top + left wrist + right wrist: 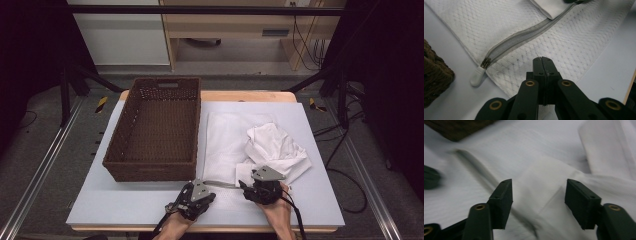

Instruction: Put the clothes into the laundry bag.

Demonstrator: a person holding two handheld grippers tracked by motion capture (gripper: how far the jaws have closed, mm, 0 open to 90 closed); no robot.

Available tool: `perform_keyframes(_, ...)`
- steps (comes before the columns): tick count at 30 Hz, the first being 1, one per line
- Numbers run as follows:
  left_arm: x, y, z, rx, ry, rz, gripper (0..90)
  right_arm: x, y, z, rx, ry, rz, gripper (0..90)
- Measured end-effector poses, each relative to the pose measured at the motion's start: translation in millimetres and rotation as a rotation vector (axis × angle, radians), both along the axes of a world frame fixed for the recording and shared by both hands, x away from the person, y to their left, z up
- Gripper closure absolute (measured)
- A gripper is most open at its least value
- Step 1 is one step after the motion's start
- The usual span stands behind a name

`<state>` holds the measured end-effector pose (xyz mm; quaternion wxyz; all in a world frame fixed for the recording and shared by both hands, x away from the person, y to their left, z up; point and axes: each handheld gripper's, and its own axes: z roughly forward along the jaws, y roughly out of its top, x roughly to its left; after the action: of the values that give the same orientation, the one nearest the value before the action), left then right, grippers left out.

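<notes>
Black left tongs (542, 60) are pressed fully together on the mesh laundry bag (524, 50) just beside its zipper (519, 41), apparently pinching the mesh. Right tongs (537, 195) stand half-wide over the white garment (604, 152), gripping nothing. If the pinch slips, the bag could drag across the worktop (125, 200) towards the basket (155, 125). Blur hides the garment's edge.

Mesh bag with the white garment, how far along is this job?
Little looks done: the basket is empty and the white garment lies crumpled on the mesh bag, not inside. In hand: the left gripper is shut by the zipper, the right gripper open over the garment. Probably left: garment into the bag, zipping, maybe into the basket.
</notes>
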<state>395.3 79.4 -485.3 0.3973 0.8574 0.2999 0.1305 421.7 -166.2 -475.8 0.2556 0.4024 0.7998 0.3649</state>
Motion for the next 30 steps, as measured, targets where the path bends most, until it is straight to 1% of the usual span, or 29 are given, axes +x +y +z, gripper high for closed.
perform_keyframes(1, 0.0, 0.0, 0.0, 0.000, 0.000, 0.000, 89.4, 0.0, 0.0, 0.0, 0.000, 0.000, 0.000, 40.9)
perform_keyframes(2, 0.1, 0.0, -0.1, 0.000, 0.000, 0.000, 89.4, 4.1, -1.3, -5.7, -0.030, 0.003, -0.017, 43.8)
perform_keyframes(3, 0.2, 0.0, -0.1, 0.000, 0.000, 0.000, 89.4, 7.0, -2.6, -9.0, -0.019, 0.008, -0.024, 50.6)
perform_keyframes(4, 0.4, 0.0, -0.2, -0.002, 0.002, -0.001, 89.4, 9.0, -5.5, -9.2, 0.006, 0.000, -0.027, 65.4)
perform_keyframes(5, 0.6, 0.2, -0.2, -0.004, 0.002, 0.000, 89.4, 14.2, -11.2, -5.4, 0.034, 0.010, -0.046, 86.0)
perform_keyframes(6, 0.6, 0.2, -0.2, -0.004, 0.002, 0.000, 89.5, 16.4, -14.4, -3.9, 0.031, 0.001, -0.069, 90.0)
perform_keyframes(7, 0.5, 0.2, -0.2, -0.004, 0.003, -0.001, 89.5, 16.4, -14.4, -3.9, 0.031, 0.001, -0.069, 90.0)
perform_keyframes(8, 0.4, 0.1, -0.2, -0.003, 0.003, -0.001, 89.5, 22.4, -22.6, -5.3, -0.008, -0.005, -0.115, 90.0)
perform_keyframes(9, 0.4, 0.1, -0.2, -0.003, 0.003, -0.001, 89.4, 22.4, -22.6, -5.3, -0.008, -0.005, -0.115, 90.0)
perform_keyframes(11, 0.7, 0.3, -0.2, -0.004, 0.005, -0.001, 89.4, 25.6, -33.6, -6.8, 0.046, 0.017, -0.140, 90.0)
perform_keyframes(13, 0.7, 0.3, -0.2, -0.005, 0.005, 0.000, 89.5, 23.4, -34.5, -4.1, 0.052, 0.008, -0.138, 90.0)
perform_keyframes(15, 0.7, 0.2, -0.2, -0.006, 0.006, 0.001, 89.5, 15.2, -32.8, 4.4, 0.086, -0.021, -0.095, 90.0)
perform_keyframes(16, 0.8, 0.2, -0.2, -0.006, 0.008, 0.002, 89.4, 10.9, -30.4, 9.4, 0.110, -0.035, -0.061, 90.0)
perform_keyframes(17, 0.8, 0.1, -0.1, -0.006, 0.008, 0.002, 89.5, 2.3, -20.9, 17.6, 0.162, -0.035, 0.009, 88.9)
perform_keyframes(18, 0.7, 0.1, 0.0, -0.006, 0.008, 0.003, 89.5, 2.3, -20.9, 17.6, 0.162, -0.035, 0.009, 88.9)
perform_keyframes(19, 0.6, 0.0, 0.0, -0.006, 0.009, 0.003, 89.5, -0.3, -14.0, 18.9, 0.168, -0.010, 0.053, 88.4)
perform_keyframes(21, 0.3, 0.0, 0.0, -0.006, 0.009, 0.003, 89.5, -2.7, 1.8, 13.6, 0.136, 0.032, 0.119, 84.9)
perform_keyframes(22, 0.2, 0.0, 0.0, -0.006, 0.009, 0.002, 89.5, -2.9, 9.5, 8.2, 0.116, 0.049, 0.140, 82.4)
perform_keyframes(23, 0.4, 0.1, 0.0, -0.006, 0.009, 0.001, 89.5, -2.3, 16.1, 2.4, 0.095, 0.066, 0.155, 79.2)
perform_keyframes(25, 0.6, 0.3, -0.1, -0.006, 0.009, 0.000, 89.5, 1.1, 25.4, -8.2, 0.062, 0.103, 0.162, 77.2)
perform_keyframes(26, 0.6, 0.3, -0.1, -0.006, 0.009, 0.000, 89.5, 1.8, 27.9, -11.5, 0.062, 0.103, 0.163, 76.6)
perform_keyframes(27, 0.6, 0.2, -0.2, -0.007, 0.008, -0.001, 89.5, 2.9, 27.5, -12.5, 0.070, 0.091, 0.163, 76.7)
perform_keyframes(28, 0.5, 0.2, -0.2, -0.006, 0.008, -0.001, 89.5, 5.7, 23.3, -11.8, 0.078, 0.089, 0.145, 73.8)
perform_keyframes(29, 0.5, 0.1, -0.2, -0.005, 0.008, -0.001, 89.5, 5.7, 23.3, -11.8, 0.078, 0.089, 0.145, 73.8)
perform_keyframes(30, 0.5, 0.2, -0.1, -0.005, 0.008, -0.001, 89.5, 6.2, 21.2, -11.6, 0.048, 0.064, 0.106, 72.9)
